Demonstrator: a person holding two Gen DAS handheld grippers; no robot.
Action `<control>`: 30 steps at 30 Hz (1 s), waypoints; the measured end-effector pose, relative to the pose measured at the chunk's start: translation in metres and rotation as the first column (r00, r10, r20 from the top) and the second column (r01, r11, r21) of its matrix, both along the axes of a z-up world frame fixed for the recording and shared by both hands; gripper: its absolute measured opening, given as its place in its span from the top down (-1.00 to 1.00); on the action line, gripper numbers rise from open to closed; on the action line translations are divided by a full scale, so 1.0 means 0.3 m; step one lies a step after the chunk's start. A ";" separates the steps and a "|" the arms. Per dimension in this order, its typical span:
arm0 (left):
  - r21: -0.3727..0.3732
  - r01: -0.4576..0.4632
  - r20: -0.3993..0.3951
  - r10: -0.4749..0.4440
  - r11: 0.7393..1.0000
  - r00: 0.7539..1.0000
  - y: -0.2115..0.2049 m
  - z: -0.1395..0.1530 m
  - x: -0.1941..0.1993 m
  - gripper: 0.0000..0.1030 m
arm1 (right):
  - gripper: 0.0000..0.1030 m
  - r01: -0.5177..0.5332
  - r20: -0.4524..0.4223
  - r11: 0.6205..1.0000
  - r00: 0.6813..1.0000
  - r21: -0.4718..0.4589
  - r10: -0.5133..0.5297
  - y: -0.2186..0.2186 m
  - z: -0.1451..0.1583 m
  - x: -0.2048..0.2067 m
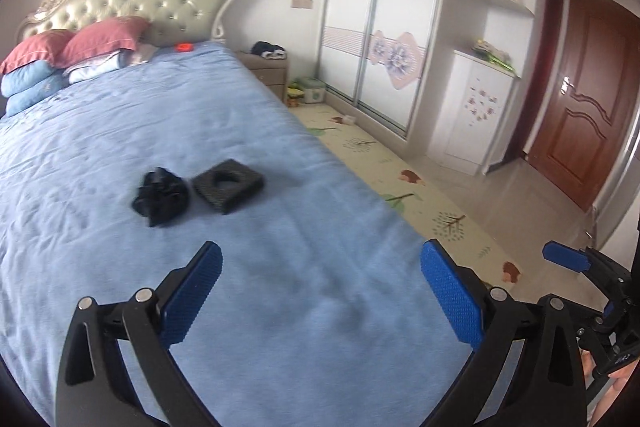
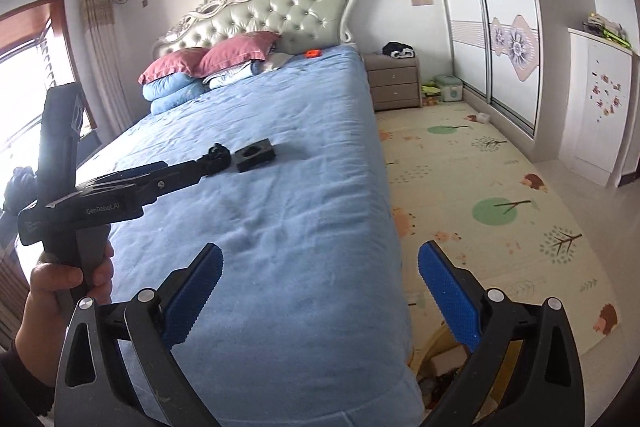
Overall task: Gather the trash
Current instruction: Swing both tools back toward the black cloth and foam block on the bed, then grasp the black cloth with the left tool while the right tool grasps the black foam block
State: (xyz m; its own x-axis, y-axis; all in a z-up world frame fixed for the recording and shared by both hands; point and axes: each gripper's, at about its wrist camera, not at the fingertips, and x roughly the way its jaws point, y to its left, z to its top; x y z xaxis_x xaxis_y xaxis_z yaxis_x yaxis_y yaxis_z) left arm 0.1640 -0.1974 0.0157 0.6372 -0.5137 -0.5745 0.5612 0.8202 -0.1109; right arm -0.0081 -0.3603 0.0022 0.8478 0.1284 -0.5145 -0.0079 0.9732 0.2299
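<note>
Two pieces of black trash lie side by side on the blue bed sheet (image 1: 280, 287): a crumpled black wad (image 1: 161, 197) on the left and a square black foam block with a round hole (image 1: 228, 183) on the right. My left gripper (image 1: 320, 259) is open and empty, a short way in front of them above the sheet. The wad (image 2: 218, 157) and the foam block (image 2: 256, 155) also show in the right wrist view. My right gripper (image 2: 320, 261) is open and empty over the bed's right edge. The left gripper's body (image 2: 120, 187) reaches toward the wad.
Pillows (image 1: 72, 59) and a small orange object (image 1: 185, 47) lie at the headboard. A nightstand (image 2: 394, 81) stands right of the bed. A patterned floor mat (image 2: 480, 187) runs along the wardrobe (image 1: 380, 19). A bin with rubbish (image 2: 448, 375) sits on the floor below my right gripper.
</note>
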 end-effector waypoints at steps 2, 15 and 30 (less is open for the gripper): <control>-0.004 -0.033 -0.005 0.033 0.999 0.999 0.051 0.000 0.029 -0.92 | -0.84 -0.026 0.004 1.000 1.000 -0.002 0.026 0.040 0.010 0.032; 0.038 -0.204 -0.051 0.206 0.978 0.977 0.288 -0.073 0.272 -0.92 | -0.84 -0.148 -0.006 0.989 0.989 -0.015 0.148 0.225 0.036 0.335; 0.118 -0.219 -0.161 0.236 0.969 0.958 0.211 -0.177 0.592 -0.92 | -0.84 -0.178 -0.063 0.984 0.982 -0.016 0.177 0.222 -0.005 0.599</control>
